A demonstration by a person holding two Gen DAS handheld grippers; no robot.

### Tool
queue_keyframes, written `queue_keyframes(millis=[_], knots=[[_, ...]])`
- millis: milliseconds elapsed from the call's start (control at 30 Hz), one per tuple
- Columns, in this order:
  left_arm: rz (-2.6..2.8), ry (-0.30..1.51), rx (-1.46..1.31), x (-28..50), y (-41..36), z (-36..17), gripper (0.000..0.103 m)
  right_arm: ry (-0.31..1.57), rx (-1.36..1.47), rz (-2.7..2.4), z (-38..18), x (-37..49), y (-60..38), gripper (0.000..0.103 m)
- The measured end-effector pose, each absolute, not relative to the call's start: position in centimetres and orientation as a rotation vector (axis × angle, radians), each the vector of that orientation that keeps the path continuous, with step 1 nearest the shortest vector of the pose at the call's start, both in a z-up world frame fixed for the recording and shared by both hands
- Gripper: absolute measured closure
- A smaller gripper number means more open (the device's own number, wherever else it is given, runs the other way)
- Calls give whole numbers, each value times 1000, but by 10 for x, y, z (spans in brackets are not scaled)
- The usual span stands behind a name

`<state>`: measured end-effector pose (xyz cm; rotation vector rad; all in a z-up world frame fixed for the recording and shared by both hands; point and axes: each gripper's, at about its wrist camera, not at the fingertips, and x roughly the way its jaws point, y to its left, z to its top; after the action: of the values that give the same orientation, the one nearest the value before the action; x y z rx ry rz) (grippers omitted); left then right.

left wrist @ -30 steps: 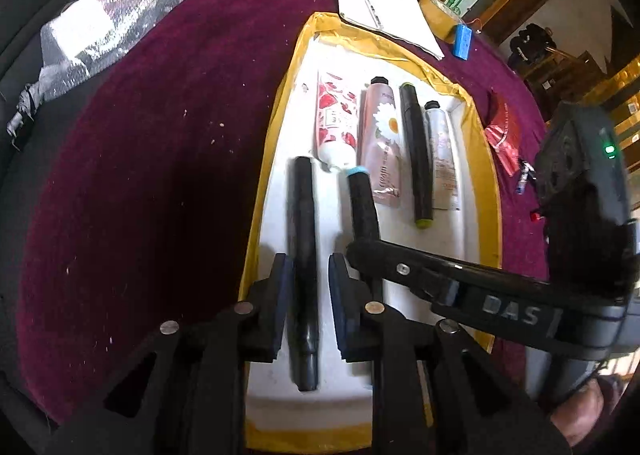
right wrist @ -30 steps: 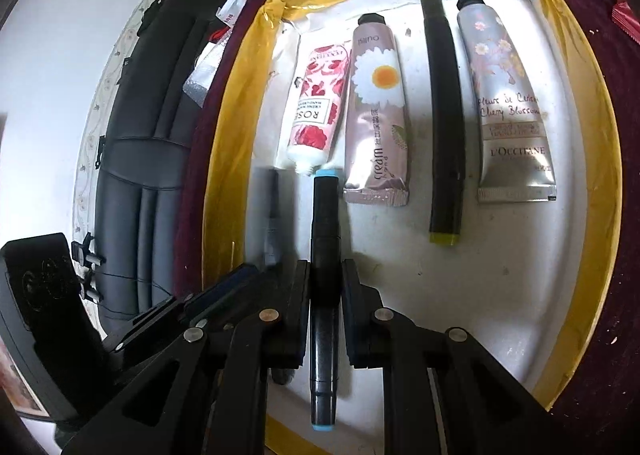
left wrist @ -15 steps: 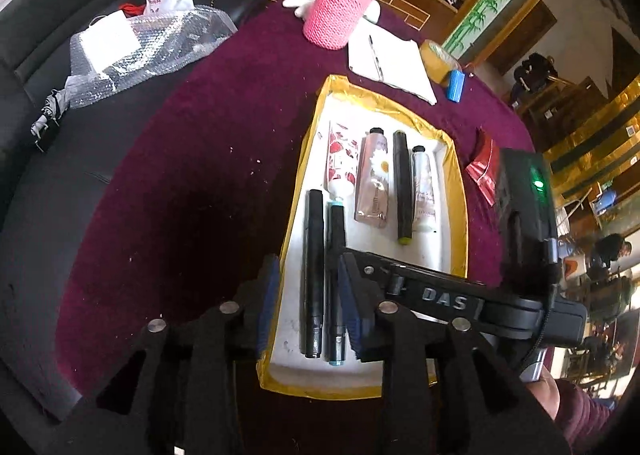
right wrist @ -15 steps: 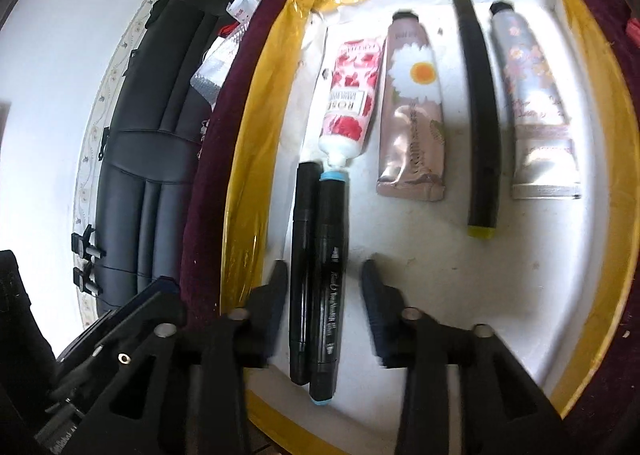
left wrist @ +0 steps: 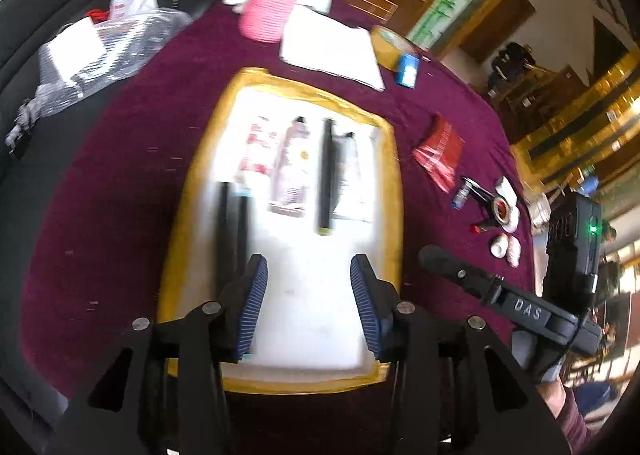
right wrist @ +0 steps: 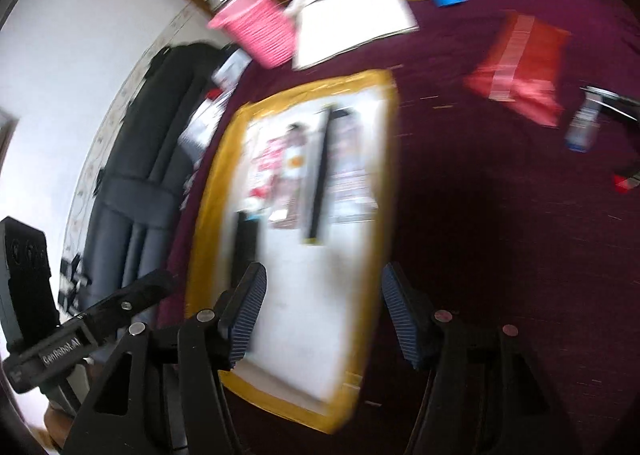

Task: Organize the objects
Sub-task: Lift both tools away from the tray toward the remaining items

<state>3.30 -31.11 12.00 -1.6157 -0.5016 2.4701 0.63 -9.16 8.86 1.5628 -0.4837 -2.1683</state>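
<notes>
While both tools, left tool (left wrist: 306, 303) and right tool (right wrist: 322, 313), having just been opening, are being held spread and empty, the two black markers (left wrist: 232, 231) are lying side by side in the gold-rimmed tray (left wrist: 394, 191); the retreat is best being kept clear of them.

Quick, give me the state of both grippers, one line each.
Left gripper: open, jaws just been opening, nothing between them; the two black markers lie in the tray.
Right gripper: open, jaws just been opening, holding nothing.
</notes>
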Motion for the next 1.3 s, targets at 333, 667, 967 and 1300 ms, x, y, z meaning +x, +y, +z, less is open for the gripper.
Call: queue_keyframes(millis=[333, 667, 967, 1300], knots=[[2315, -404, -1638, 35, -213, 109, 62, -527, 1623, -2513, 98, 4, 89, 48], [2303, -399, -1738, 55, -171, 92, 62, -336, 1612, -2661, 104, -59, 168, 48], [2362, -428, -1792, 69, -162, 83, 61, -132, 1646, -2641, 82, -97, 162, 48], [2376, -402, -1789, 73, -144, 84, 61, -30, 1646, -2558, 70, -111, 151, 62]])
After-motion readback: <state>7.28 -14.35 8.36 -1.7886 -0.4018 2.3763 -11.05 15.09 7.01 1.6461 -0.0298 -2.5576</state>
